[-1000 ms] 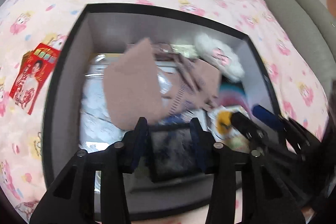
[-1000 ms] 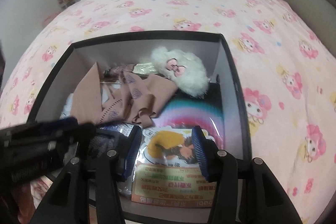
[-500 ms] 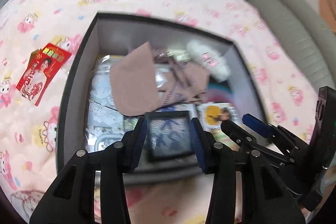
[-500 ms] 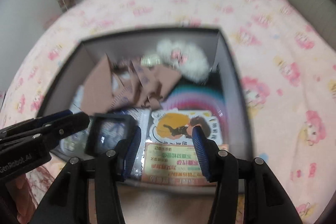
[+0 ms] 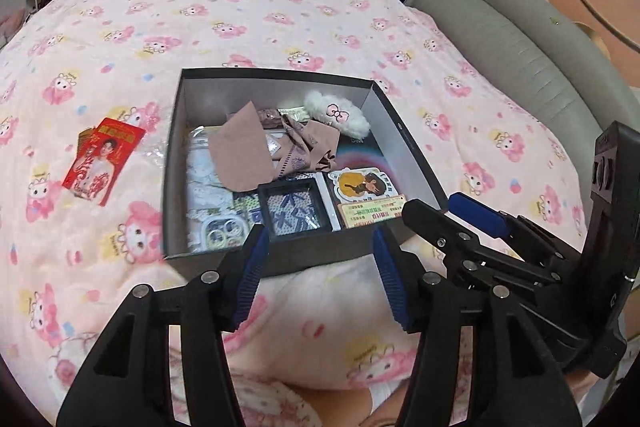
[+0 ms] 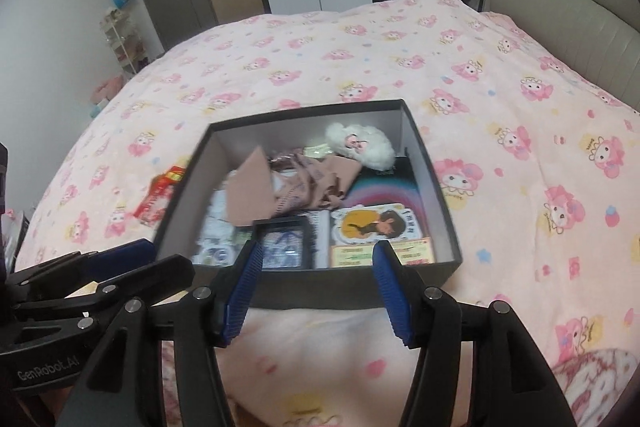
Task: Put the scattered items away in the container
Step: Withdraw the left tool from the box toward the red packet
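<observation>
We take the open black cardboard box with grey inner walls [image 5: 404,143] as our landmark; it sits on the pink cartoon-print blanket [image 5: 280,11] covering the bed. A second ago it filled both wrist views and our grippers hung over its near edge; now it looks smaller and farther off, and both grippers have drawn back and up, clear of its near wall. The small black-framed picture [image 5: 294,211] that sat between the left fingers then now lies flat inside the box against the near wall, no longer held.

Around it in the box lie a beige folded cloth [image 5: 244,159], a white fluffy pouch with a pink bow [image 5: 338,115] at the far right corner, a cartoon-figure card with a yellow and orange label [image 5: 366,193] by the right wall, and a white round-lensed case [image 5: 220,229] at the near left corner. The writing on the card is too small for us to read.

Outside the box, to its left on the blanket, lies a red printed packet with a portrait [image 5: 102,163]; its characters are not legible either.

Our left gripper [image 5: 320,267] hovers before the near wall, jaws opening, nothing between them. Our right gripper [image 6: 316,283] does the same, jaws opening and empty. In the right wrist view the left tool's body shows the words "GenRobot.AI". A grey padded headboard [image 5: 516,39] stands beyond the box's right side.
</observation>
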Tool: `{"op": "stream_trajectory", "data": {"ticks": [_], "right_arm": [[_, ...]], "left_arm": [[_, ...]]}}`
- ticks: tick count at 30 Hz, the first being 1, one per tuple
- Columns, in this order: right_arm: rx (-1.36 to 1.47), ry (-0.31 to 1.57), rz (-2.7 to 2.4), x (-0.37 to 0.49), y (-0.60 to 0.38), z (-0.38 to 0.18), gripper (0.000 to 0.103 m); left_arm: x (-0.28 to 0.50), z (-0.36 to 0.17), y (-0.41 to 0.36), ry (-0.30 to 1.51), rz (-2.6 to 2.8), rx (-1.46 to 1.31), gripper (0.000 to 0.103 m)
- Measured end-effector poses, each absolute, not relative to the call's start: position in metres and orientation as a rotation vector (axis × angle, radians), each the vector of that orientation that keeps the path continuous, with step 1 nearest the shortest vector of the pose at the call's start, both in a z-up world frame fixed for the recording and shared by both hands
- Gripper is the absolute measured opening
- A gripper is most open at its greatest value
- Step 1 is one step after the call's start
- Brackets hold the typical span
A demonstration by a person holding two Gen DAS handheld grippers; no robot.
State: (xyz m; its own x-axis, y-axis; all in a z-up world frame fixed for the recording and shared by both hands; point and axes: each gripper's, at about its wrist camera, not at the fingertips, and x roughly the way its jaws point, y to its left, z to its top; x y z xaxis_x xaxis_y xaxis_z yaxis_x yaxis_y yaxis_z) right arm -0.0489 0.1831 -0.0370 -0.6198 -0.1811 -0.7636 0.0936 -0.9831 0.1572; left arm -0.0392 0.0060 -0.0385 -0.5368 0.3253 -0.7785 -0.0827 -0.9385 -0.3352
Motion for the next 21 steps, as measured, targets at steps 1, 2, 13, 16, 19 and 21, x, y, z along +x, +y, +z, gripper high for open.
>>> {"op": "stream_trajectory", "data": {"ticks": [1,2,13,16,19,21], "right_arm": [[1.280,-0.148,-2.692,-0.045,0.177,-0.033,0.054],[1.276,-0.138,-2.692,-0.042,0.172,-0.032,0.054],[1.234,-0.016,-2.588,-0.036,0.087,-0.030,0.054],[1.227,-0.001,-2.546,-0.039,0.062,-0.030,0.054],[1.236,0.030,-2.492,-0.047,0.032,-0.035,0.054],[1.244,0.054,-2.467,-0.053,0.013,-0.039,0.054]], "left_arm": [[-0.035,-0.037,0.001,-0.381,2.539,-1.360,0.055],[-0.032,-0.036,-0.004,-0.378,2.540,-1.358,0.055],[0.005,-0.035,-0.084,-0.454,2.650,-1.383,0.055],[0.013,-0.036,-0.111,-0.501,2.692,-1.382,0.055],[0.017,-0.044,-0.138,-0.573,2.712,-1.389,0.055],[0.018,-0.051,-0.156,-0.620,2.723,-1.400,0.055]]}}
